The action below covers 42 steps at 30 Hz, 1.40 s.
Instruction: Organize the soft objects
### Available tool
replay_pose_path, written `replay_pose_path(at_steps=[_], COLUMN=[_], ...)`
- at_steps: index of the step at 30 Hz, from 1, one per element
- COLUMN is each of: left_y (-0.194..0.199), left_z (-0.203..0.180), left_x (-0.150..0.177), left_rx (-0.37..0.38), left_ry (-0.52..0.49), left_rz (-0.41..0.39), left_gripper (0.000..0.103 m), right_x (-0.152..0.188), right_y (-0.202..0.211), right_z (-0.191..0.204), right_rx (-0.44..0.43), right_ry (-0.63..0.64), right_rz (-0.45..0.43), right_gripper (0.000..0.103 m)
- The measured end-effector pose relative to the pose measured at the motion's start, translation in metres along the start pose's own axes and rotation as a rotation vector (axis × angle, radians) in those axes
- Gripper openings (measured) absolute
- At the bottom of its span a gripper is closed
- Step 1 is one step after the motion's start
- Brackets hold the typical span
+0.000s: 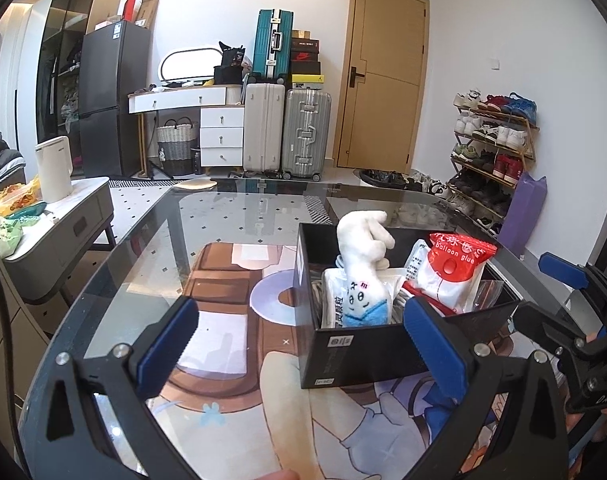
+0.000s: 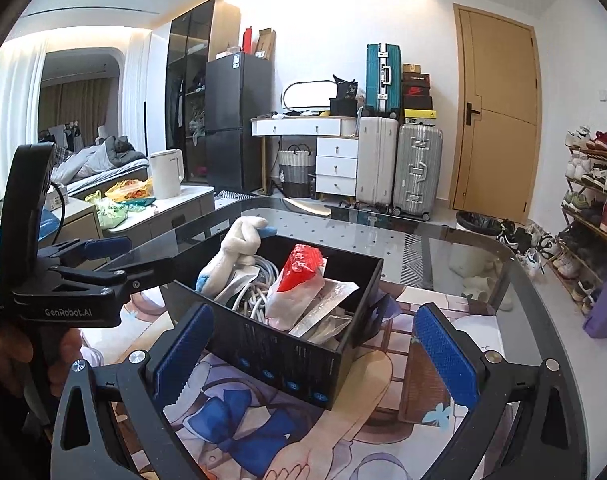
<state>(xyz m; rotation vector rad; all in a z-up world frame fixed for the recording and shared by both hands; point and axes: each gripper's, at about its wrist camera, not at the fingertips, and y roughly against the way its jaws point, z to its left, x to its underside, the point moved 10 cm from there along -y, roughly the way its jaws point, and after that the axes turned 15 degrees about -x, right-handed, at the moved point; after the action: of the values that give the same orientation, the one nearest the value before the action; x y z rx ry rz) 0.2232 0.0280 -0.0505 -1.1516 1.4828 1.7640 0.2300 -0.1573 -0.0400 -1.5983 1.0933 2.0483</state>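
Sitting on a glass table (image 1: 231, 216), a black box (image 1: 383, 354) holds a jumble of soft goods.

From left to right, the left gripper (image 1: 303, 328) hovers with fingers spread wide and empty beside the box's near corner; inside, a white plush toy (image 1: 361, 256) stands upright against a packet, grey cables (image 2: 255, 288) coil at centre, and a red-topped balloon glue bag (image 1: 453, 268) leans right. The right gripper (image 2: 315, 344), fingers likewise spread, frames the box without touching it.
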Motion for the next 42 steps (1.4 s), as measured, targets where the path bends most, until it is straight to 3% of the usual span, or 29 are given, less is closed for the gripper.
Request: replay_pose_path(at_steps=[42], left_y=[-0.0034], left_z=[0.0021], left_x=[0.0024], left_rx=[0.0], left_ry=[0.007], left_rz=[0.002], left_gripper=[0.103], right_x=[-0.0032], right_y=[0.0093], right_z=[-0.0023], right_rx=[0.007], right_ry=[-0.011], right_rz=[-0.036], right_gripper=[0.102])
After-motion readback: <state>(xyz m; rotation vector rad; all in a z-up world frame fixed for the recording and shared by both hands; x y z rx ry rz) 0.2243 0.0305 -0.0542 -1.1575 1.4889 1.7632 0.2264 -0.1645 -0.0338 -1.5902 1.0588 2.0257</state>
